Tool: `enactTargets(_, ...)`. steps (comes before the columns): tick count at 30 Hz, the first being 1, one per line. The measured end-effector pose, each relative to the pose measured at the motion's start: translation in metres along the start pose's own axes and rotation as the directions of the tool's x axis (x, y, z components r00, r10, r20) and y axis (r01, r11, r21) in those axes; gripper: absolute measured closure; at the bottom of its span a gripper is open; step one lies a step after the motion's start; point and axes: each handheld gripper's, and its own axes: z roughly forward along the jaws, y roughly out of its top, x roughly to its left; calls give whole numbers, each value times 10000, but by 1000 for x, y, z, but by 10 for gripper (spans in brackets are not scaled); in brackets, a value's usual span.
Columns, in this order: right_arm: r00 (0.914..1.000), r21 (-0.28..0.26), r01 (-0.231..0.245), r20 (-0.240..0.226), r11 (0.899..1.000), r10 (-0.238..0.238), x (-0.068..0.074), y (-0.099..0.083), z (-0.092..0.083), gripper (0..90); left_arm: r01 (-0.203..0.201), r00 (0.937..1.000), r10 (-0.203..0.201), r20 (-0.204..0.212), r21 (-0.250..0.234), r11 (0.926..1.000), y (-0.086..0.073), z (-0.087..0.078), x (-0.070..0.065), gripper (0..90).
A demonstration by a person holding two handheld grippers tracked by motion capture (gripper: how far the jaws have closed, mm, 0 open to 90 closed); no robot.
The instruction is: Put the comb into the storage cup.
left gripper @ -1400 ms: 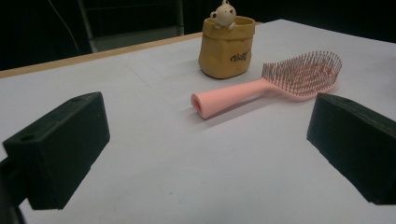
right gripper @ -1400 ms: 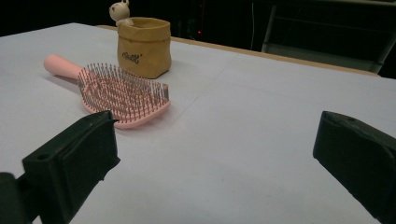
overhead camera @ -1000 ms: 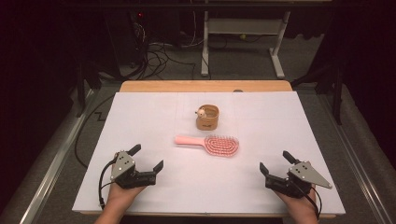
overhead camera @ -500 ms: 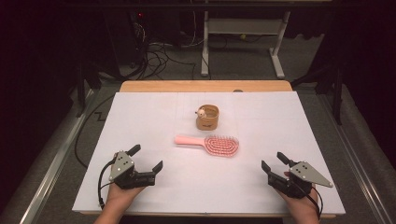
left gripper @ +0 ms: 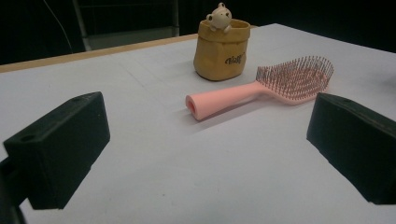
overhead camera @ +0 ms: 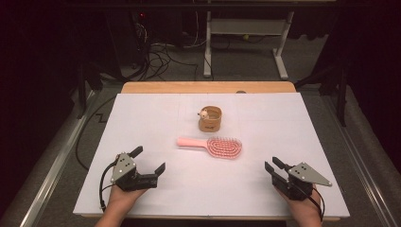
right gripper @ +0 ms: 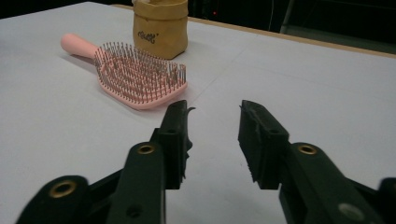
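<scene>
A pink hairbrush (overhead camera: 213,145) (left gripper: 261,88) (right gripper: 140,77) lies bristles up at mid-table, its handle pointing left. Just behind it stands a small tan paper pot (overhead camera: 210,119) (left gripper: 222,49) (right gripper: 161,28) with a little bear figure on its rim. My left gripper (overhead camera: 149,159) (left gripper: 208,135) rests at the near left, its jaws wide open and empty, aimed at the brush handle. At the near right, my right gripper (overhead camera: 273,164) (right gripper: 213,116) has just been closing its jaws. A narrow gap is left between them with nothing in it, and it sits short of the brush head.
A white sheet (overhead camera: 283,123) covers the table, and a wooden edge (overhead camera: 208,87) shows at the far side. Beyond it the floor is dark, with cables (overhead camera: 156,56) and a desk frame (overhead camera: 246,33). Metal rails run along both sides of the table.
The right gripper's jaws have drawn much closer together, with nothing between them. Both hands, the brush and the pot have stayed where they were.
</scene>
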Motion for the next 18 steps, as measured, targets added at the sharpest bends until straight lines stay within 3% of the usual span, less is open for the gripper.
enactTargets(6,9998,126,-114,-160,9999,116,-1,2,2,889,27,10000,-27,30,-32,10000,0,0,0,2)
enactTargets(13,9983,467,-156,-560,9988,182,-1,4,9,900,-4,10000,5,42,-69,10000,1,0,0,2)
enactTargets(18,9980,749,-188,-595,9970,232,-1,10,21,900,19,9999,-19,148,-59,10000,1,1,1,2)
